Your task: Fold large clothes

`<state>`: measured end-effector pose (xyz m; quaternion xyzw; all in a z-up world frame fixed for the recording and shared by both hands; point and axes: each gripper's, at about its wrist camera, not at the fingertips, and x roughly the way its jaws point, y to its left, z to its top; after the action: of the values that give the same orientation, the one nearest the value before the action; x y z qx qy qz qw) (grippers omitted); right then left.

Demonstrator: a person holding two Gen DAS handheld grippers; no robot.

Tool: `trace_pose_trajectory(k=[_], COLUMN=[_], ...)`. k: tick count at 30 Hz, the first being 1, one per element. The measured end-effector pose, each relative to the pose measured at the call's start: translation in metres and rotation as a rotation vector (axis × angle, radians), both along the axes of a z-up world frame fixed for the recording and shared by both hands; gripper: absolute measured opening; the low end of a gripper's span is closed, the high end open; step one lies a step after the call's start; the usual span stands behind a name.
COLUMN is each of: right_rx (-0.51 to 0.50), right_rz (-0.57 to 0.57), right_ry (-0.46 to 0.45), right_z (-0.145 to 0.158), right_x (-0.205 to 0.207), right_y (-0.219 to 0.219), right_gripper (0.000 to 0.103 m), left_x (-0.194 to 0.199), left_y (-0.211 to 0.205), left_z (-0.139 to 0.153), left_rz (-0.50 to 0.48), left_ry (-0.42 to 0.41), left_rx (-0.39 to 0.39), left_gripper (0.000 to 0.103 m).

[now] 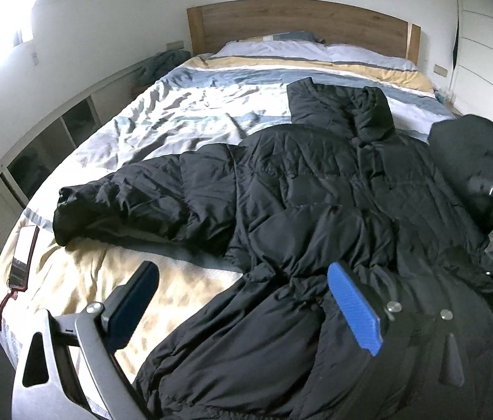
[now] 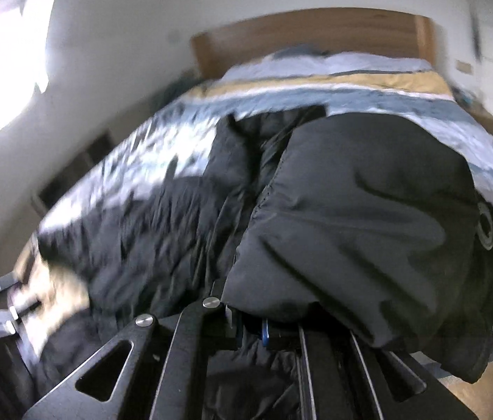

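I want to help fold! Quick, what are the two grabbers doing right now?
Left gripper: open, holding nothing, above the jacket.
Right gripper: shut on the jacket's sleeve, lifting it.

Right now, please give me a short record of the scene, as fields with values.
garment: black puffer jacket, spread on the bed
left sleeve: stretched out sideways
left gripper: open, above the jacket's lower part
right gripper: shut on a jacket sleeve, lifted
other item: phone at the bed's edge
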<state>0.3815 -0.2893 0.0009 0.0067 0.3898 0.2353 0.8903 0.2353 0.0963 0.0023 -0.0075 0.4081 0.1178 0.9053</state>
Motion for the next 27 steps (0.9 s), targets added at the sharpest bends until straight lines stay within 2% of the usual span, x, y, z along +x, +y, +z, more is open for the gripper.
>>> trace_pose_trajectory(k=[7,10,13,16,17,18,20,24,27], right_rx=[-0.156,-0.216,-0.344,-0.471,-0.488,-0.498,-0.506,-0.442,-0.406], right_rz=[0.141,0.184,0.248,0.311,0.322,0.334,0.341,0.342,0.351], right_ry=[0.054,0.071,0.039,-0.016,-0.025,-0.032,-0.048,-0.045,-0.05], right_z=[-0.04,-0.054,-0.067,-0.076,-0.077,-0.078,-0.077,-0.067,-0.058], right_x=[-0.018,-0.024,-0.035,-0.048,-0.051,-0.054,-0.057,-0.062,-0.07], right_y=[0.038,0.053,0.074,0.091,0.095,0.097,0.099,0.096,0.096], right_gripper=[0.008,0.011,0.014,0.021,0.026,0.031,0.034,0.05,0.052], left_x=[-0.004,-0.006,-0.009,-0.011,-0.012,-0.013,-0.015,-0.018,-0.02], left_y=[0.007,0.015,0.021,0.026,0.026,0.027,0.027,0.023,0.017], left_z=[0.003,0.004,0.005,0.005,0.005,0.005,0.006,0.011,0.015], left_rz=[0.024,0.053,0.075,0.098,0.102,0.106,0.11,0.105,0.095], left_ry=[-0.002,0.003,0.003,0.009,0.011,0.013,0.015,0.013,0.01], left_rx=[0.007,0.007,0.016,0.02,0.02,0.02,0.023,0.026,0.036], left_gripper=[0.098,0.098,0.098,0.098,0.098,0.098,0.098,0.098,0.098])
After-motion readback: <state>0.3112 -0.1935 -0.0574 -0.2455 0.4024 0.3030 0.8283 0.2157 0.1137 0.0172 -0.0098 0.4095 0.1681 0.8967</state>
